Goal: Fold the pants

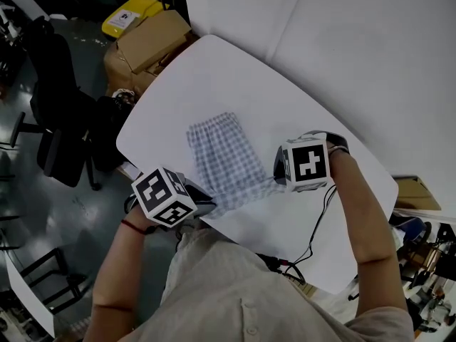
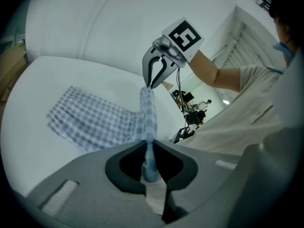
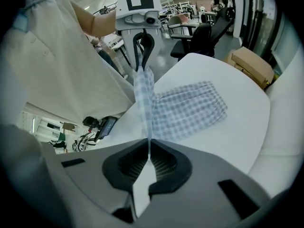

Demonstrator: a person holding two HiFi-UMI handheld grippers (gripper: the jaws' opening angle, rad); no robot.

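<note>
**Checked pants stretched between two tools over a white table**

The pants (image 1: 226,159), thin soft cloth in a small blue-and-white check, are lying mostly flat near the middle of the table (image 1: 313,223), forming a slightly rumpled rectangle. Their near edge is hanging raised off the surface, pulled into a narrow taut strip between the two tools. The left tool (image 2: 149,163) is pinching a bunched fold of this strip between its dark pads. The right tool (image 3: 147,161) is gripping the other end, with its ribbed jaws almost together on a thin edge of cloth. Each tool is carrying a white cube (image 1: 306,164) with black square markers.

The table is showing a smooth, matt white top with rounded corners. A black cable (image 1: 318,223) is trailing over its near side. Behind it a plain white backdrop (image 1: 342,41) is sloping up. To the left, brown cardboard boxes (image 1: 146,45) and a black office chair (image 1: 60,130) are standing on a grey floor (image 1: 85,212).
</note>
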